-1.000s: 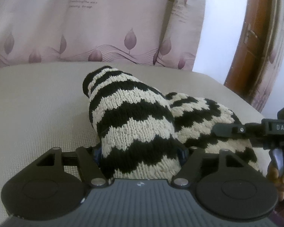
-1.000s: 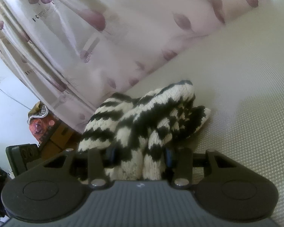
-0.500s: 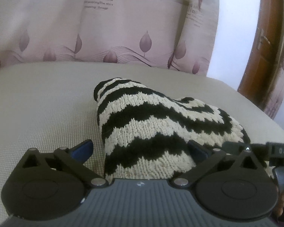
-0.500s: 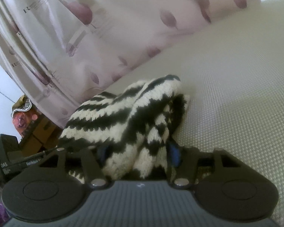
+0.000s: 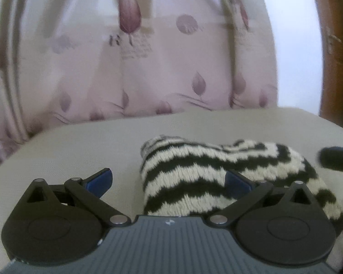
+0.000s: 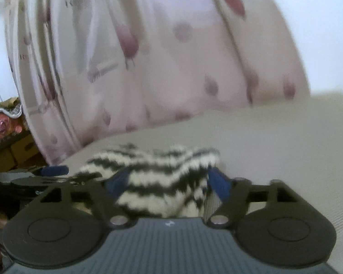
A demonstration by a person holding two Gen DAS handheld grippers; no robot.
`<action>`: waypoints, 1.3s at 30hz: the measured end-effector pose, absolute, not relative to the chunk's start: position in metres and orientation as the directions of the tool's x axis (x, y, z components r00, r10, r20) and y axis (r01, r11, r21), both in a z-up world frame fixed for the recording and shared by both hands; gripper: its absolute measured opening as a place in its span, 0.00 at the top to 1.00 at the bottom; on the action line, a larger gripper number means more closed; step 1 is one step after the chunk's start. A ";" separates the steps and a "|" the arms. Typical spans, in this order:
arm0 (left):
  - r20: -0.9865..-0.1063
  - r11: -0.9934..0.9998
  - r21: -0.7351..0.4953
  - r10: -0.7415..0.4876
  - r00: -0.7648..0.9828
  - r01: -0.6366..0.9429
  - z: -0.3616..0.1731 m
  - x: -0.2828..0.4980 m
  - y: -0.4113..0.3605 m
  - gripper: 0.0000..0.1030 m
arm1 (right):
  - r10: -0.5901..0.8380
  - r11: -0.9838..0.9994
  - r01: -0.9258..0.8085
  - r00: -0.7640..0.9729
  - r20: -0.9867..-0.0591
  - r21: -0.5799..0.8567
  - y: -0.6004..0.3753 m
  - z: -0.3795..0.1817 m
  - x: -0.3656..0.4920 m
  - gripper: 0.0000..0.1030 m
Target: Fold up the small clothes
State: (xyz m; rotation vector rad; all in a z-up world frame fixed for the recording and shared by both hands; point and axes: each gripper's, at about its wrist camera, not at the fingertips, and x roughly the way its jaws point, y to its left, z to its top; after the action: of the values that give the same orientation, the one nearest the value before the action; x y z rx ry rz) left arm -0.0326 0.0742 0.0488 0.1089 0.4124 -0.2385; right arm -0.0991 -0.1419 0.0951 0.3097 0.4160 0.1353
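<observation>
Left wrist: both tools spread; chunky zigzag knit garment [image 5: 194,178] bunched on woven cushion [image 5: 80,150].

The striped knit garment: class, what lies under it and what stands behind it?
The striped knit garment lies on a beige cushioned surface. Behind it hangs a pink leaf-print curtain. The patch of surface directly under the garment is covered, so it cannot be seen.

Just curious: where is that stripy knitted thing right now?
The knitted garment lies on the beige cushion between both open grippers, below the pink curtain.
</observation>
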 end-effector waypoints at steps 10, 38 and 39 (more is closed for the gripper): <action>-0.298 0.994 0.034 -0.094 0.950 0.108 0.084 -0.063 0.074 0.00 | 0.078 0.976 -0.025 0.967 -0.243 0.215 -0.118 0.128 -0.145 0.06; -0.262 0.977 0.007 -0.203 0.944 0.212 0.097 -0.090 0.071 0.00 | 0.039 0.991 -0.005 0.969 -0.243 0.135 -0.100 0.134 -0.163 0.02; -0.263 0.977 0.010 -0.201 0.944 0.211 0.096 -0.090 0.070 0.00 | 0.038 0.991 -0.005 0.969 -0.246 0.134 -0.100 0.134 -0.163 0.02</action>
State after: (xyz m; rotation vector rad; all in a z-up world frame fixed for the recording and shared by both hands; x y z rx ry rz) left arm -0.0901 0.0704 0.0964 0.0379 0.2640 -0.2100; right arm -0.1627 -0.0997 0.1335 0.1327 0.2507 0.0215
